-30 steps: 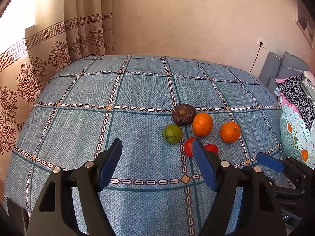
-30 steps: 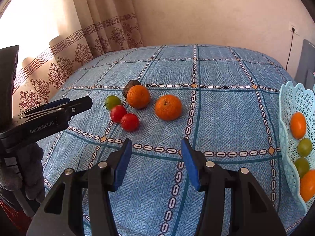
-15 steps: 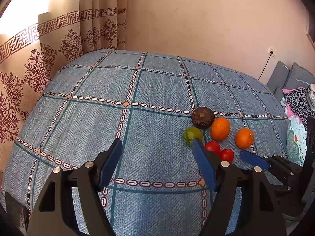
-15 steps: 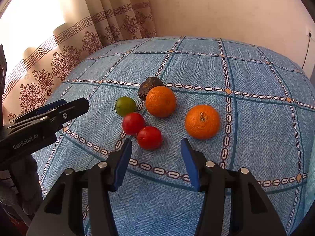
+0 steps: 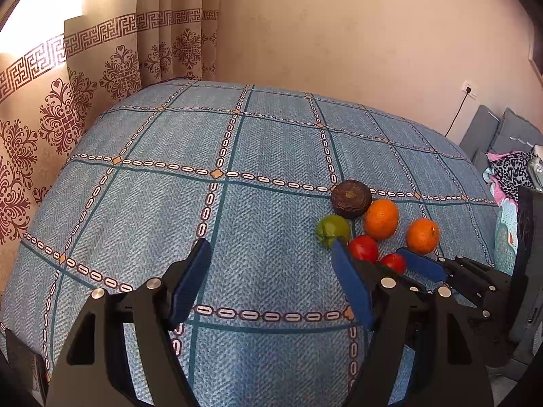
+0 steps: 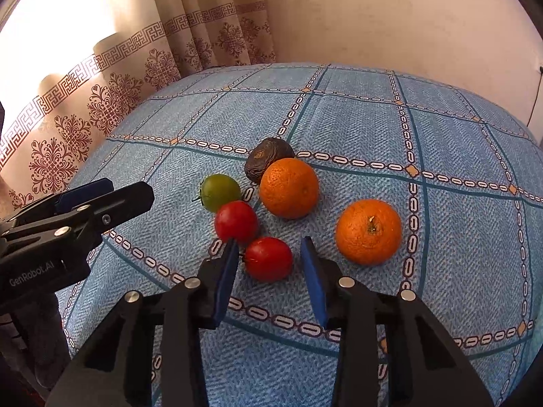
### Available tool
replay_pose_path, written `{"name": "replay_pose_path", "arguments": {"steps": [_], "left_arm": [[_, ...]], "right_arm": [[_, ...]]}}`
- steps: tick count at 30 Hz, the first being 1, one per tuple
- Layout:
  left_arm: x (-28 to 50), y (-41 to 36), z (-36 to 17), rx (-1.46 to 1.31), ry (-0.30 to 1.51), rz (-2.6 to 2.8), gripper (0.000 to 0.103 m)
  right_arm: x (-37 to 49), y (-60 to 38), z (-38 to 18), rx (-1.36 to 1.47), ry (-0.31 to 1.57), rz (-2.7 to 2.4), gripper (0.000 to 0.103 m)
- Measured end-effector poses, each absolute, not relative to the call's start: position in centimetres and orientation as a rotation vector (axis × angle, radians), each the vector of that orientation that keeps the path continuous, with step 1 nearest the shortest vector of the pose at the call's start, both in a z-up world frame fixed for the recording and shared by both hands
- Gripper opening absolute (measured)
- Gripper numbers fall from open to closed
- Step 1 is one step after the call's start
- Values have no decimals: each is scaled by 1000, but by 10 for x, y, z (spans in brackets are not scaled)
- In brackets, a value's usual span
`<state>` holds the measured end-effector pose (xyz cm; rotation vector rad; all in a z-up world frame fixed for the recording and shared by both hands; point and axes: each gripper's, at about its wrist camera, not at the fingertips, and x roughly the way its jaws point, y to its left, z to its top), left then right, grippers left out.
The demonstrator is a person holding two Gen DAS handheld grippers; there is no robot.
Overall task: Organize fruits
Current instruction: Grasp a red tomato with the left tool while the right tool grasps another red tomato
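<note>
Blue-padded right gripper [image 6: 268, 259] sits spread around the nearer glossy red tomato [image 6: 268, 263], second tomato [image 6: 236, 222] crowding its left pad, left gripper [image 5: 271, 261] spread too.

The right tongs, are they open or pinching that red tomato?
Open. The right tongs sit either side of the nearest red tomato, with a gap showing between it and the right blue pad.
</note>
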<state>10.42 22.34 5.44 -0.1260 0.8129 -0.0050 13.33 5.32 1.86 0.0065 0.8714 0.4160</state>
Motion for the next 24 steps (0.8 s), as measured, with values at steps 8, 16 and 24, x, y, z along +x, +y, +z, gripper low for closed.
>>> {"name": "replay_pose_path", "arguments": {"steps": [8,16,24], "left_arm": [[105,216,49,-116,823,-31,75],[105,196,41,-116,838,-98,75],[108,166,38,-72,859,-151,75]], "right_arm": [[119,44,20,18,866,422,31],[93,23,29,31,843,391,31],[70,0,31,69,829,348,31]]}}
